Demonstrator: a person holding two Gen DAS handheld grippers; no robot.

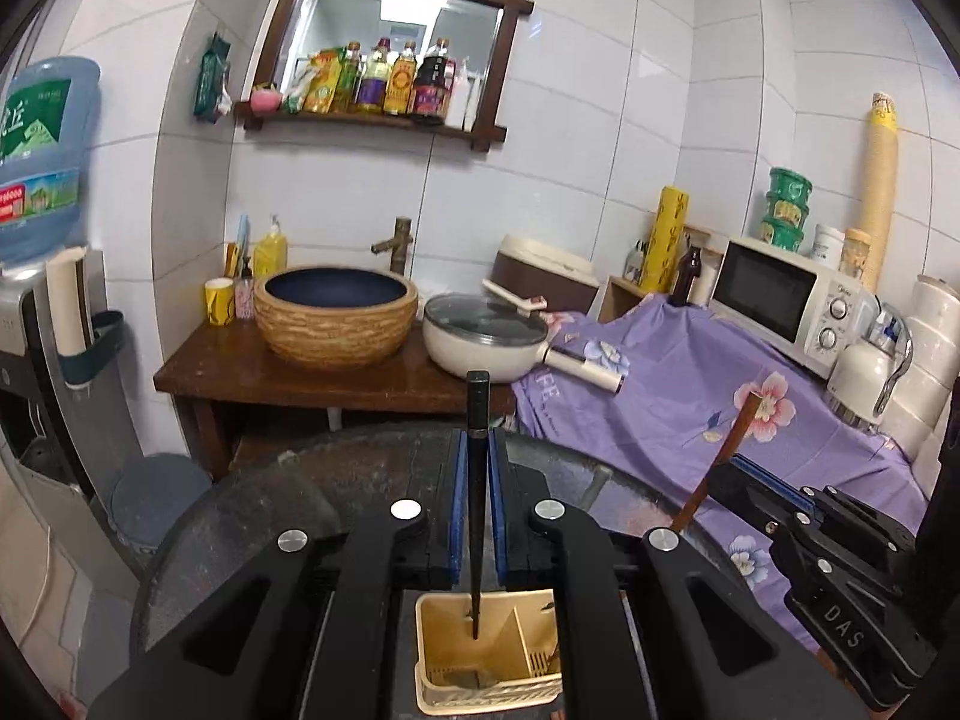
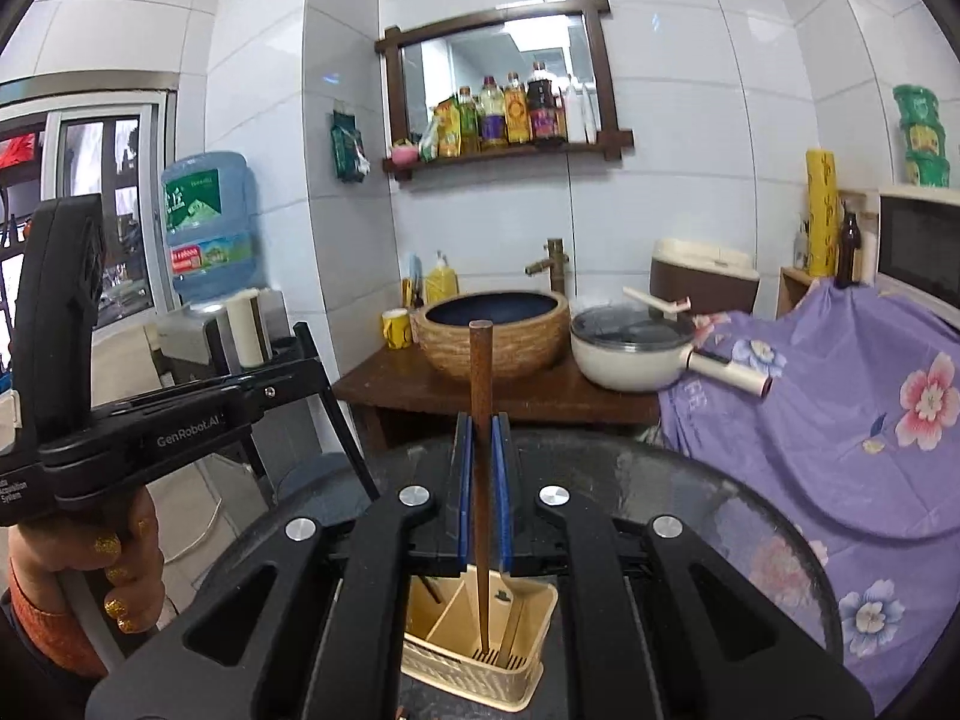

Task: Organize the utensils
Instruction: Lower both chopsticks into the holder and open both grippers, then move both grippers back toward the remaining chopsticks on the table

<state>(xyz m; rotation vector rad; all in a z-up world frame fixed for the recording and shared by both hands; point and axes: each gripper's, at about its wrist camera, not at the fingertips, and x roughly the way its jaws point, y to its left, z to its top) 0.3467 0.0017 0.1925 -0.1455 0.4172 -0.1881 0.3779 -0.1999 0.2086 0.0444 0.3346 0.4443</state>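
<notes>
The left gripper (image 1: 478,450) is clamped on a black chopstick (image 1: 477,480). The stick is long, thin and dark, with a square top and a small silver ring near the top. It stands almost straight up between the blue pads (image 1: 459,492). Its thin tip pokes down into the beige utensil holder (image 1: 444,618) below.

The right gripper (image 2: 482,450) squeezes a brown wooden chopstick (image 2: 480,420). This one is reddish brown and gets thinner toward the bottom. It stands upright too, and its tip reaches the slotted floor of the same holder (image 2: 528,606).

The holder is a pale yellow plastic box with a woven look on its sides. Slanted walls split it into parts. There may be another stick lying in the left part, but it is hard to see.

The holder sits on a round dark glass table (image 2: 690,480). Seen from the left wrist, the right gripper (image 1: 738,471) is off to the side with the brown stick (image 1: 720,456) leaning in it
</notes>
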